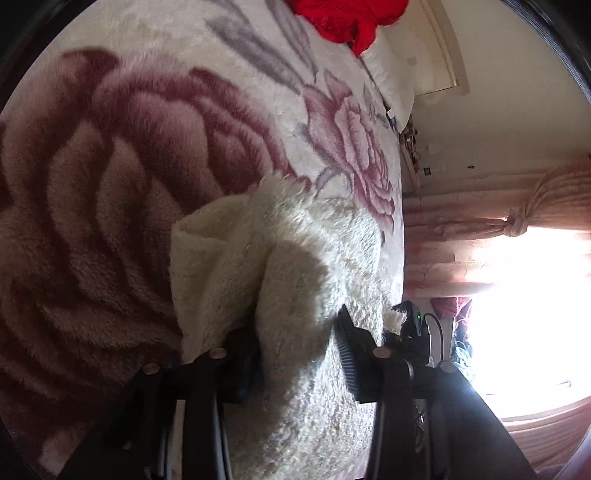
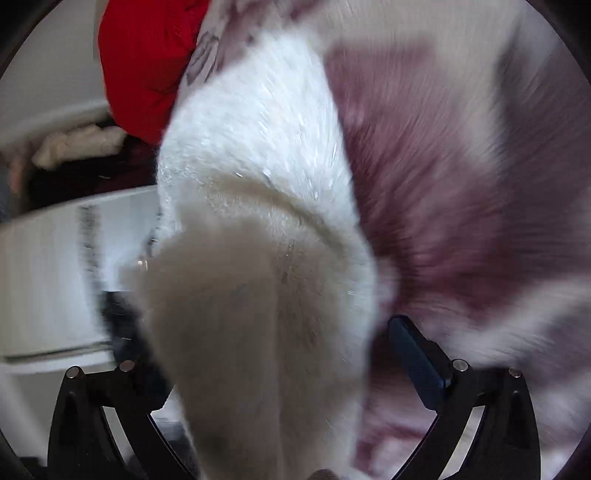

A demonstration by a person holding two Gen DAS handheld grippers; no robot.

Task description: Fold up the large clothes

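fleece (image 1: 280, 266) bunched on the rose blanket (image 1: 110, 177), fold unfinished | left gripper (image 1: 295, 354) half open, fleece between, likely loose | right gripper (image 2: 266, 350) wide, fleece slack between | left: flatten, finish folds

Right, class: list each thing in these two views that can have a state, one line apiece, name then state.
white fleece garment: bunched, lying on the blanket, between both grippers' fingers
left gripper: part open, fleece between fingers
right gripper: wide open, not clamping the fleece
floral blanket: spread flat
red garment: crumpled, unfolded
curtain: tied back in a knot
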